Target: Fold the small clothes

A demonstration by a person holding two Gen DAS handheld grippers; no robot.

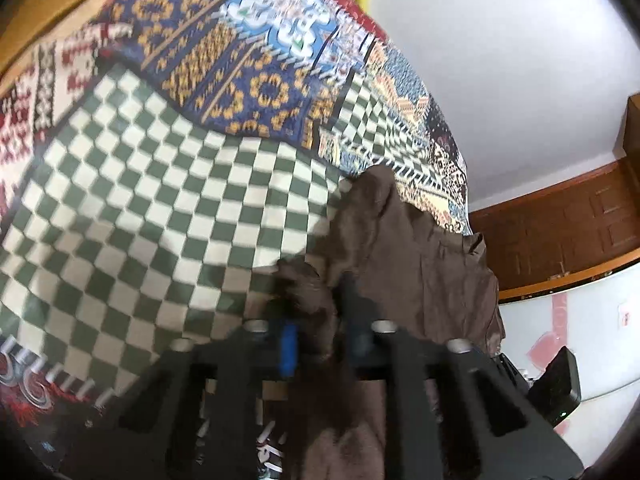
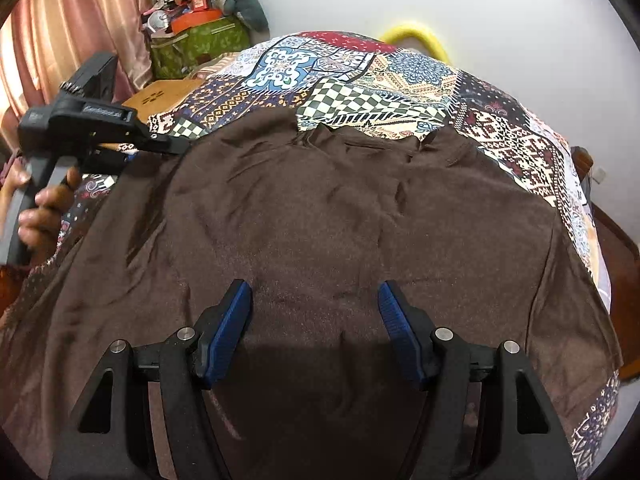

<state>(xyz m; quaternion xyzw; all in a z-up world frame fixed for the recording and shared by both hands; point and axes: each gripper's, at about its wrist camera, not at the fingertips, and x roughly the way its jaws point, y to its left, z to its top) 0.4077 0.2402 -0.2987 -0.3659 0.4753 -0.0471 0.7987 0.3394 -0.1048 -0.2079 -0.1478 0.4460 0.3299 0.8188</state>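
A dark brown shirt [image 2: 320, 216] lies spread flat on a patchwork bedspread [image 2: 360, 80], collar toward the far side. My right gripper [image 2: 316, 308] hovers open just above the shirt's lower middle, blue pads wide apart and empty. My left gripper [image 2: 176, 146] is at the shirt's left edge near the sleeve. In the left wrist view the left gripper [image 1: 316, 300] is shut on a bunched fold of the brown shirt [image 1: 404, 256], which is lifted off the checkered part of the bedspread [image 1: 160, 184].
A cluttered green box [image 2: 200, 44] and pink curtain [image 2: 72, 24] stand at the far left. A yellow hoop [image 2: 416, 38] lies behind the bed. A white wall [image 1: 500, 60] and brown wooden panelling [image 1: 560, 224] are to the right.
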